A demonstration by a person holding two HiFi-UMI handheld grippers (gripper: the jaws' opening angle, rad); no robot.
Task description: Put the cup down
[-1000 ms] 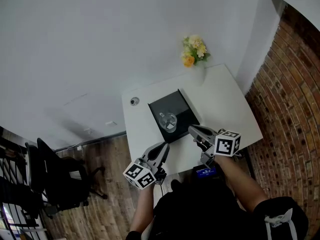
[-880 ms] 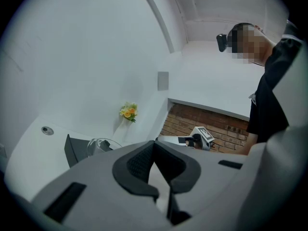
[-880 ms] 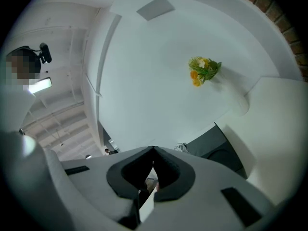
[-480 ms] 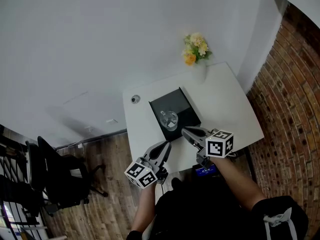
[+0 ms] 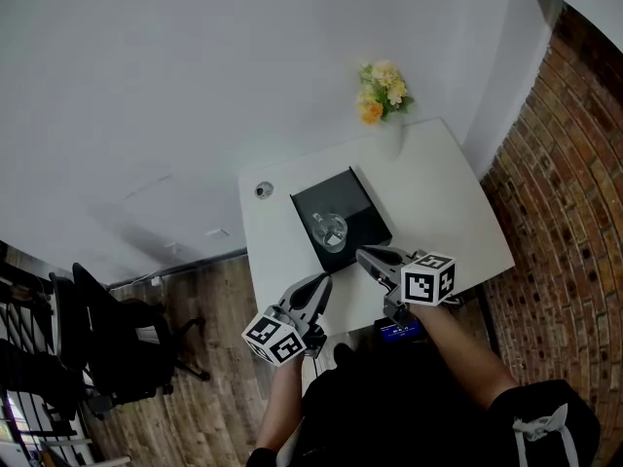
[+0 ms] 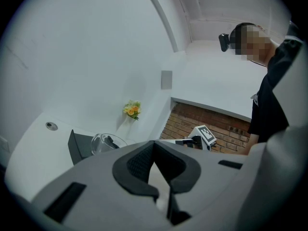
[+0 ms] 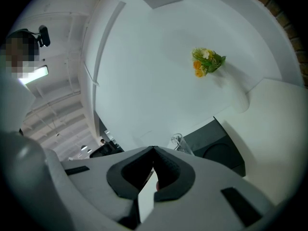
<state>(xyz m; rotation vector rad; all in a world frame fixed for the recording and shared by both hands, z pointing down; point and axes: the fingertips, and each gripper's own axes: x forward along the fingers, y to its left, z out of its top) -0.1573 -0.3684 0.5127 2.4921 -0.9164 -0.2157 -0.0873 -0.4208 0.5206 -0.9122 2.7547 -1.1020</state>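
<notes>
A clear glass cup (image 5: pixel 329 232) stands upright on a black square mat (image 5: pixel 362 210) on the white table (image 5: pixel 438 193), with nothing holding it. My left gripper (image 5: pixel 321 282) hovers at the table's near edge, just short of the mat, jaws shut and empty. My right gripper (image 5: pixel 362 254) is shut too, its tips beside the mat's near corner and close to the cup. The left gripper view shows the cup (image 6: pixel 103 142) on the mat (image 6: pixel 77 147) past my shut left gripper (image 6: pixel 154 142). In the right gripper view the cup (image 7: pixel 181 142) peeks over my shut right gripper (image 7: pixel 154 148).
A white vase of yellow flowers (image 5: pixel 382 95) stands at the table's far edge against the white wall. A small round fitting (image 5: pixel 263 191) sits in the table's far left corner. A brick wall (image 5: pixel 565 163) runs along the right, and a black office chair (image 5: pixel 107 348) stands on the wooden floor at left.
My right gripper has shifted a little left, toward the mat's near corner. The left gripper and the cup have hardly moved.
</notes>
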